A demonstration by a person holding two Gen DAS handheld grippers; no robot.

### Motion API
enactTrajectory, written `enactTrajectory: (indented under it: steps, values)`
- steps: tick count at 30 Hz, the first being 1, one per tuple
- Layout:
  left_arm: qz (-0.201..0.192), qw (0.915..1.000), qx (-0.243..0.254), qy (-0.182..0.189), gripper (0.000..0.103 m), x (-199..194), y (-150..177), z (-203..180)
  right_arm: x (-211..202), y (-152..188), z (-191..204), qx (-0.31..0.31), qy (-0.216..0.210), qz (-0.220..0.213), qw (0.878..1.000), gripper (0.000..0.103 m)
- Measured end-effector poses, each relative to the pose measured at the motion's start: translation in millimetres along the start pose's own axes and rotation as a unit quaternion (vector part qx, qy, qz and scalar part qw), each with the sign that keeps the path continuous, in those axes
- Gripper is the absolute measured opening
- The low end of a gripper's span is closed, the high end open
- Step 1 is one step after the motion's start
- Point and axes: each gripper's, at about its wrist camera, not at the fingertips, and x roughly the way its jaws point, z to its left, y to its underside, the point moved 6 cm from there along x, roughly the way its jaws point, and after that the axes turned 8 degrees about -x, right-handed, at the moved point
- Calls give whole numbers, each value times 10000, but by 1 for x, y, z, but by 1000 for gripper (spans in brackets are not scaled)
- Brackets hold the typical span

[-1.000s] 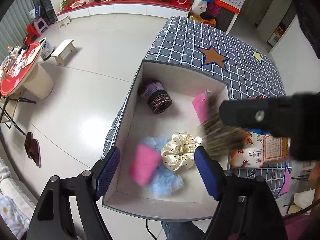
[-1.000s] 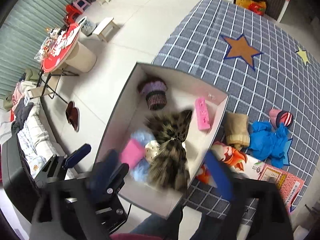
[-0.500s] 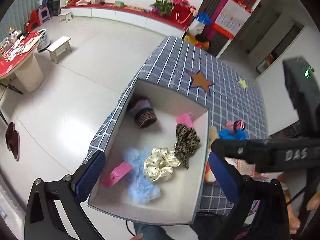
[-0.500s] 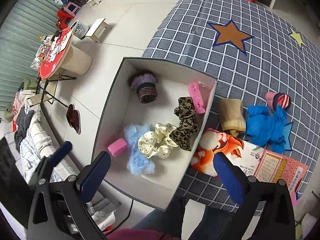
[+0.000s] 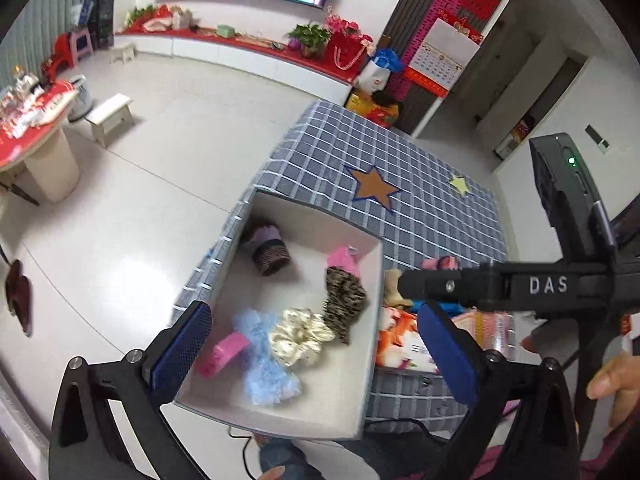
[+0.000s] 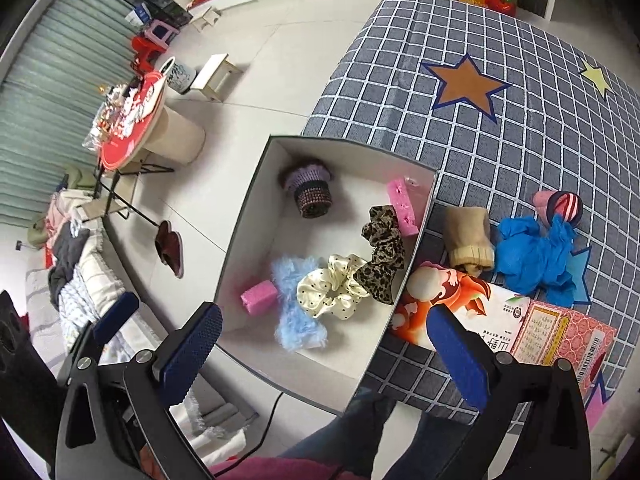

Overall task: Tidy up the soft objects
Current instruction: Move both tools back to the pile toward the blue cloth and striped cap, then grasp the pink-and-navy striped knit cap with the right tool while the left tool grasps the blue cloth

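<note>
Scrunchies and other soft bits sit in the white box [image 6: 248,216] at the near corner of the checked tablecloth [image 6: 520,128]. Inside the box: leopard-print scrunchie [image 6: 382,252] against the right wall, touching the cream polka-dot scrunchie [image 6: 332,286], which overlaps the fluffy light-blue scrunchie [image 6: 294,308]. Small pink sponge block [image 6: 259,298] just beside the blue one, toward the left wall. Longer pink sponge [image 6: 402,208] leans at the far right corner. Purple and dark knit cuff [image 6: 308,190] lies apart near the far left corner.

Outside the box on the cloth – tan knit sock [image 6: 468,240], blue cloth bundle [image 6: 536,256] touching a pink striped knit piece [image 6: 560,206], and an orange printed carton [image 6: 460,300] lying flat against the box's right wall.

Left gripper [image 5: 316,348] hovers above the near end of the box, jaws spread wide, nothing between the pads. Right gripper [image 6: 324,356] likewise – jaws fully released and empty, over the box's near edge. In the left wrist view the right gripper's black body crosses the frame on the right, with a person's hand [image 5: 616,384] on it.
</note>
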Motion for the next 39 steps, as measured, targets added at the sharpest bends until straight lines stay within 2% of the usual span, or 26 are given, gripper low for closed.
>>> enactTrajectory:
  steps: [3,9,12,15,23,27,30,35,39]
  values:
    - [53,9998,-80,164,103,0,-1,-3,-8,-1,-11,168,-66,-78,9998,103]
    - [387,9992,104,17,103,22,-5,-18,-28,7,-57,685,11,-170,9975,103]
    - [456,9985,275,-92,103,35,-4,-28,-43,13,-93,1032,163,-277,9941,103]
    - [718,9961,493,-146,103,58,0,-42,-55,21,-129,1325,350,-282,9902,103]
    - [1091,9880,1072,-233,103,112,-4,-104,-70,41,-234,1901,863,-35,9780,103]
    - [1282,9807,1423,-385,103,140,-3,-134,-52,41,-278,2064,898,249,9740,103]
    - [1468,9745,1634,-459,103,161,1,-152,-29,32,-297,1949,907,523,9752,103]
    - [1800,9632,1898,-612,103,196,11,-172,15,10,-311,1706,652,823,9797,103]
    - [2069,9503,2213,-717,103,225,18,-184,52,-12,-311,1371,610,1059,9830,103]
